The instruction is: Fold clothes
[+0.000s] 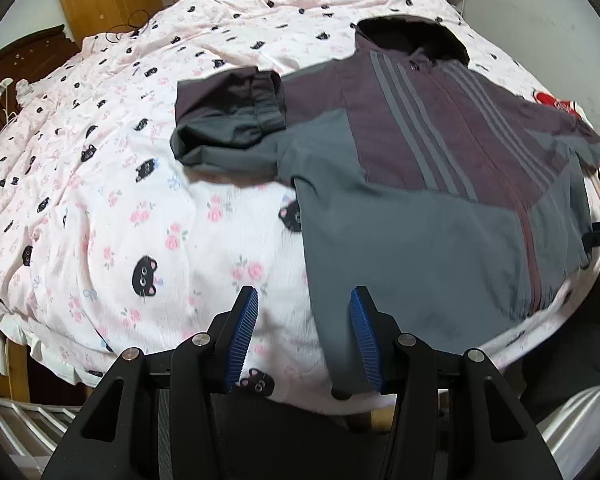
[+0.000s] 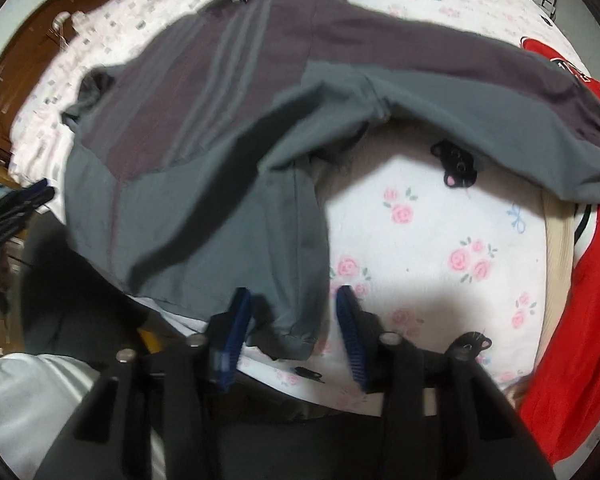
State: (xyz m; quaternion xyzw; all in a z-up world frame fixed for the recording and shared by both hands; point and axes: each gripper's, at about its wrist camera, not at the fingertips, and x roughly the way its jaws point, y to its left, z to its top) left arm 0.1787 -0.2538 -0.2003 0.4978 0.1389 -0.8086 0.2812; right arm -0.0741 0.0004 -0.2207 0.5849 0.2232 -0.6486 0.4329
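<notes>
A grey and maroon hooded jacket [image 1: 432,184] with three pale stripes lies front up on the bed, its hood [image 1: 412,36] at the far end. One sleeve [image 1: 228,120] is folded in beside the body; the other sleeve [image 2: 440,92] stretches out to the right. My left gripper [image 1: 305,330] is open over the near-left hem corner, whose edge runs next to the right pad. My right gripper [image 2: 294,330] is open, and the other hem corner [image 2: 296,336] lies between its blue pads without being pinched.
The bed sheet [image 1: 112,216] is pale pink with roses and black cat faces. A red garment [image 2: 564,332] lies at the bed's right side. A wooden headboard [image 1: 24,76] stands at the far left. A person's dark trousers [image 2: 68,292] are at the near edge.
</notes>
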